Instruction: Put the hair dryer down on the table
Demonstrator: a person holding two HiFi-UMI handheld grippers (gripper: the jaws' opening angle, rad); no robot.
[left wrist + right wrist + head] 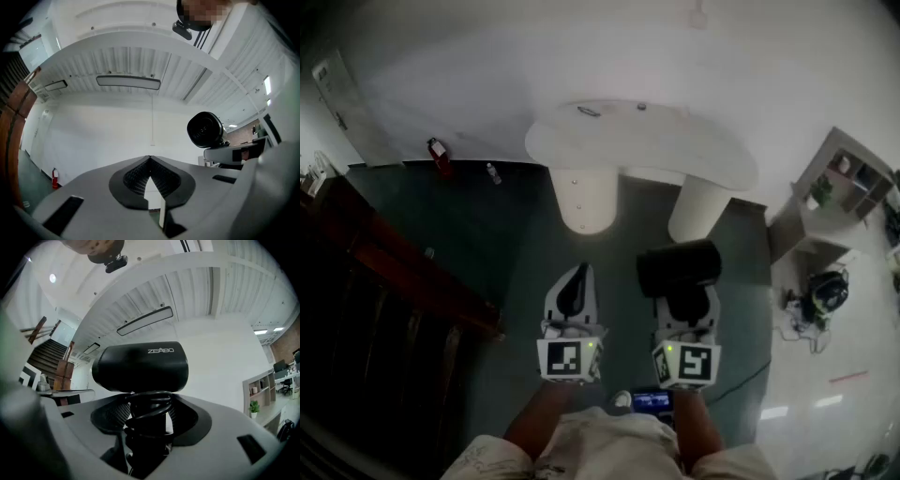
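Observation:
The black hair dryer (678, 264) hangs in the air over the green floor, short of the white table (712, 155). My right gripper (684, 302) is shut on its handle. In the right gripper view the dryer's barrel (140, 366) lies crosswise above the jaws, and the handle with its cord wound round it sits between them at my right gripper (149, 412). My left gripper (575, 292) hovers beside it on the left, shut, with nothing held. In the left gripper view my left gripper (150, 163) has its tips together, and the hair dryer (205, 129) shows end-on at the right.
The oval table stands on two thick round legs (586, 199) and carries a small dark object (589, 111). A red fire extinguisher (439, 153) and a bottle (492, 173) stand by the far wall. Dark wooden stairs (394, 272) run along the left; a shelf unit (839, 183) and a bag (827, 292) lie right.

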